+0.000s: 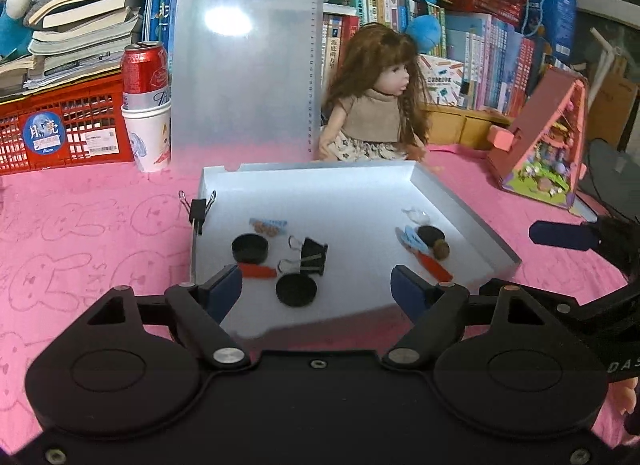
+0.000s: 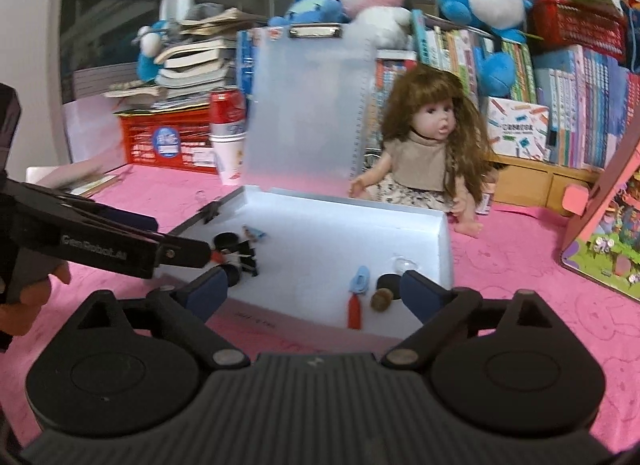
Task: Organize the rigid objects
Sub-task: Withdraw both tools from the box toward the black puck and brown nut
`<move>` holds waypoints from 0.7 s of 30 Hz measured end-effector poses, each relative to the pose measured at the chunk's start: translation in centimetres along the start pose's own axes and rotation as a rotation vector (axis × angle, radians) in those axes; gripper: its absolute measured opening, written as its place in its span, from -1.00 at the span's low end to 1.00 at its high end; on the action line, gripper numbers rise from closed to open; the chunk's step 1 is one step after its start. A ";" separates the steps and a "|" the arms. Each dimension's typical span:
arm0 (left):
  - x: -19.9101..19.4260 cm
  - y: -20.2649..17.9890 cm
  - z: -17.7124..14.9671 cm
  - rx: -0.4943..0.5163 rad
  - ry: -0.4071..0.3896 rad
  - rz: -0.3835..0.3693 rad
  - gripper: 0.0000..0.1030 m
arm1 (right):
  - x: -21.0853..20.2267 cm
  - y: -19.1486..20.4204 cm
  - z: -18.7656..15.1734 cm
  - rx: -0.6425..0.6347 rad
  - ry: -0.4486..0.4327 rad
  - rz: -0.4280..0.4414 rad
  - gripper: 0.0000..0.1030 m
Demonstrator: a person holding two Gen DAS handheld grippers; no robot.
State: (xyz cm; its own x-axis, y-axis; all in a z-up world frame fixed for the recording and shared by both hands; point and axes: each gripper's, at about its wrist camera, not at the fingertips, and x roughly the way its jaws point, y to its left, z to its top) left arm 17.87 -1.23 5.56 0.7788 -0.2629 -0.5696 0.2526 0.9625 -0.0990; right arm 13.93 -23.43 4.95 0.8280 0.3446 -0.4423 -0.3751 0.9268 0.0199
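Both left gripper (image 1: 316,285) and right gripper (image 2: 314,291) spread empty at the near edge of the white tray (image 1: 464,209), small clips and caps (image 1: 296,289) scattered inside, risking a nudged tray or skittering caps.

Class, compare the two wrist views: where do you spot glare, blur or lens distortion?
Left wrist view: a bright glare spot sits on the raised translucent lid, and the shallow white box looks bent by the fisheye, dark at the corners. Right wrist view: softer overall, the other gripper at left smeared, the doll fairly sharp.
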 end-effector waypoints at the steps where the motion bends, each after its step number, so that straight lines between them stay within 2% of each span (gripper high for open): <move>1: -0.3 -0.1 -0.3 0.003 0.000 0.000 0.57 | -0.2 0.2 -0.1 -0.005 -0.002 0.009 0.93; 9: -2.3 -0.7 -2.8 0.037 -0.006 -0.006 0.57 | -1.5 1.7 -1.9 -0.034 -0.009 0.058 1.00; 13: -3.1 -1.0 -4.0 0.052 -0.010 -0.004 0.57 | -2.1 2.2 -2.8 -0.043 -0.012 0.051 1.00; 21: -4.4 -0.9 -6.9 0.021 0.015 -0.020 0.57 | -2.4 2.1 -4.5 -0.021 0.027 0.096 1.00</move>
State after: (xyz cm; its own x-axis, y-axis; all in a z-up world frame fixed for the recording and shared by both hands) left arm 10.27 -0.46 2.56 0.7648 -0.2808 -0.5798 0.2801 0.9554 -0.0933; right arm 9.27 -23.04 1.98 0.7763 0.4273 -0.4635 -0.4610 0.8863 0.0449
